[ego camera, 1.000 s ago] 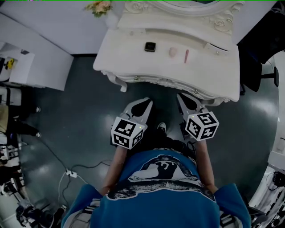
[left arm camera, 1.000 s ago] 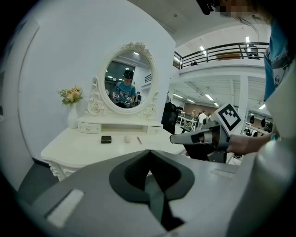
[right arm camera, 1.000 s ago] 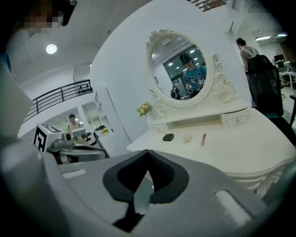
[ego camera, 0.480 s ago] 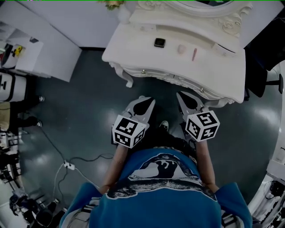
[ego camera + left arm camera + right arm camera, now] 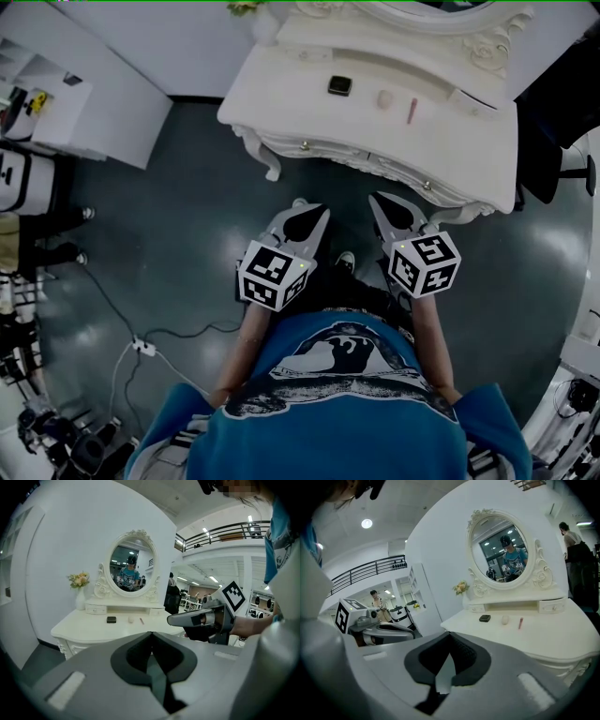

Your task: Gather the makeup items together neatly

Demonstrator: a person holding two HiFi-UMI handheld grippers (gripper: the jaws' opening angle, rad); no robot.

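Note:
Three makeup items lie in a row at the back of the white dressing table point(image 5: 281, 84): a black compact point(image 5: 339, 85), a pale pink sponge point(image 5: 383, 97) and a red lipstick point(image 5: 411, 110). The left gripper view also shows the compact point(image 5: 111, 619), sponge point(image 5: 131, 619) and lipstick point(image 5: 141, 620). The same compact point(image 5: 484, 618), sponge point(image 5: 505, 619) and lipstick point(image 5: 520, 623) appear in the right gripper view. My left gripper point(image 5: 300, 203) and right gripper point(image 5: 373, 198) hang side by side over the floor, short of the table's front edge. Both are shut and hold nothing.
An oval mirror point(image 5: 132, 567) and a vase of flowers point(image 5: 79, 597) stand at the table's back, above small drawers point(image 5: 552, 605). A white cabinet point(image 5: 94, 103) stands to the left. Cables point(image 5: 141, 347) run over the dark floor. A dark chair point(image 5: 553, 141) is at the right.
The dressing table has slid right and slightly up in the head view as the camera moved. Both grippers stay shut, held in front of the body in nearly the same place.

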